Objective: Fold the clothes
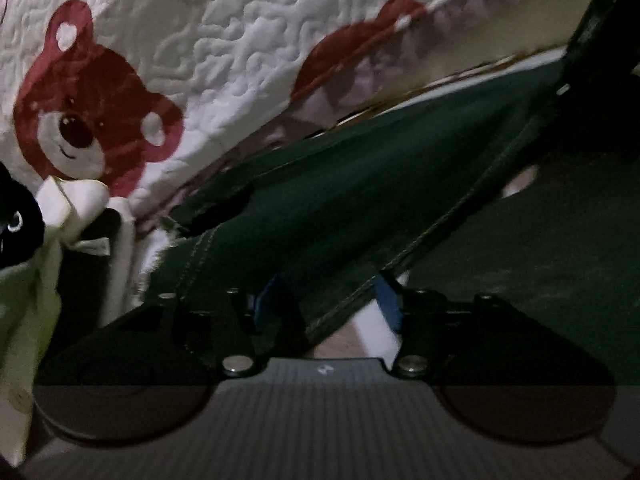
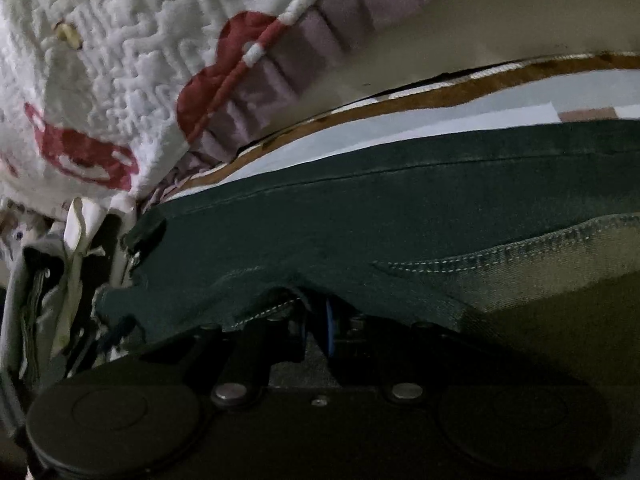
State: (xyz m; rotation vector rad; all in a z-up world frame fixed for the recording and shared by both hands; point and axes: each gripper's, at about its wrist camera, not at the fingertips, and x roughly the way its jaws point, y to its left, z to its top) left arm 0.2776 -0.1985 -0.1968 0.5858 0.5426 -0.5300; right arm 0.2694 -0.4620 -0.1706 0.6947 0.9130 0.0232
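Dark green denim with pale topstitching fills the lower half of both views: a pair of jeans [image 1: 360, 216] lying on a bed, next to a white quilted bedspread [image 1: 240, 52] printed with red bears.

In the left wrist view a stitched edge of the jeans runs diagonally down between the fingers of the left gripper [image 1: 326, 300]. Its blue pads stand apart, one on each side of that hem, and neither is seen pressing on the cloth; the jaws are wide. Pale surface shows in the gap beneath the hem.

In the right wrist view the jeans [image 2: 360, 208] stretch across the frame, and a bunched, stitched fold of them sits right at the tips of the right gripper [image 2: 316, 320]. The jaws there are drawn narrow, nearly together, with the denim gathered over them and a sliver of blue pad showing, so this gripper pinches the cloth.

Only the left view shows a whole red bear face [image 1: 88, 116] on the bedspread and a black soft toy [image 1: 16, 224] at the left edge. Only the right view shows a brown-and-white patterned strip [image 2: 440, 88] with a light sheet beyond the jeans. Both catch a heap of white and dark garments [image 2: 72, 264] at the left, beside the jeans
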